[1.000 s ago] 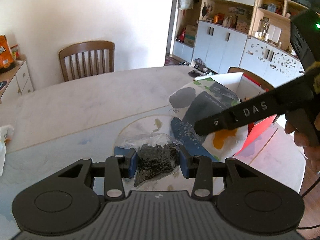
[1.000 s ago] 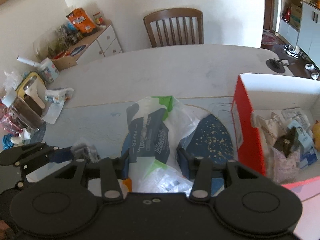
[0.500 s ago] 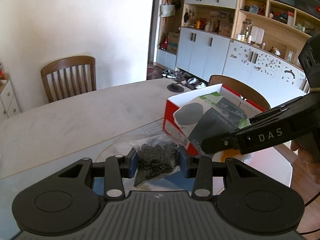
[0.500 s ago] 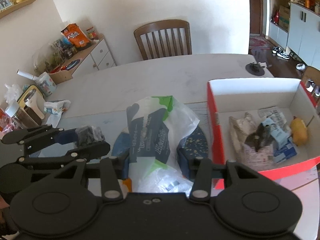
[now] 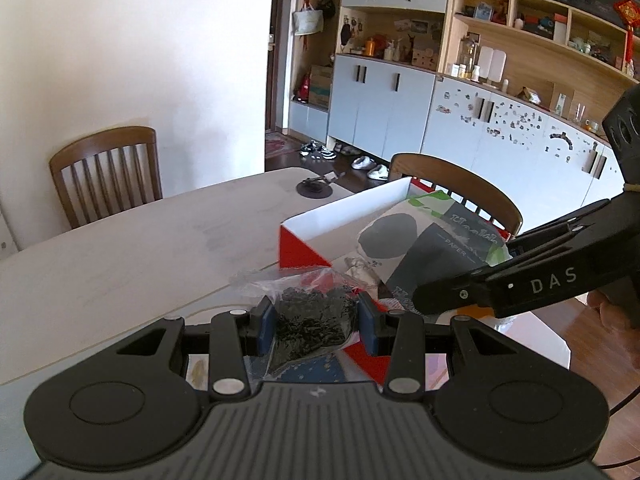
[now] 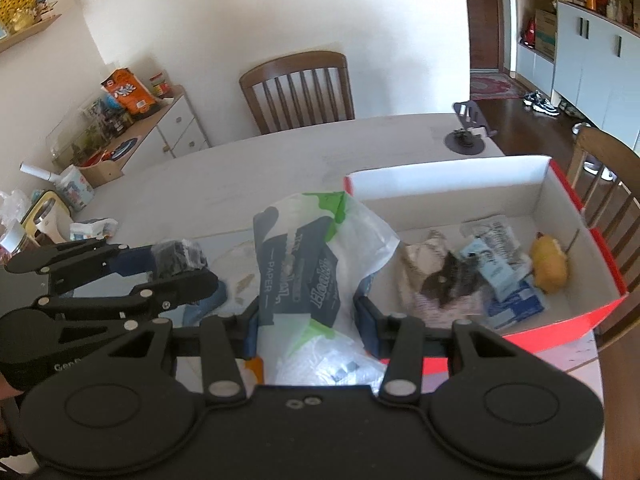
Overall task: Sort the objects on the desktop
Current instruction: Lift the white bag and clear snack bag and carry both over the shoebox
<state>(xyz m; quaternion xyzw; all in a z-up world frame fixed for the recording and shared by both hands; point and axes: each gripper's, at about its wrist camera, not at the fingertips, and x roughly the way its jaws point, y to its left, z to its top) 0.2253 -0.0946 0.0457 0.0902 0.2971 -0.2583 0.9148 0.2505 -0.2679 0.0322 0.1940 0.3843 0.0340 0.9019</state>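
Note:
My left gripper (image 5: 316, 322) is shut on a clear bag of small black bits (image 5: 310, 320), held above the table just short of the red box (image 5: 304, 254). My right gripper (image 6: 306, 330) is shut on a white, green and dark tissue-paper pack (image 6: 304, 256), held at the left edge of the red box (image 6: 600, 312). The left gripper (image 6: 176, 268) with its black bag (image 6: 180, 256) shows to the left in the right wrist view. The right gripper and its pack (image 5: 436, 240) hang over the box in the left wrist view.
The red box holds a yellow toy (image 6: 550, 262), blue packets (image 6: 508, 280) and crumpled wrappers. Wooden chairs (image 6: 298, 88) stand at the far side and at the right (image 6: 604, 184). A black round stand (image 6: 466, 138) sits on the table. Clutter (image 6: 48, 208) lies at the left edge.
Both grippers have moved to the right with their loads, towards the red box. The pack now hangs at the box's left edge and the black bag is close to its corner.

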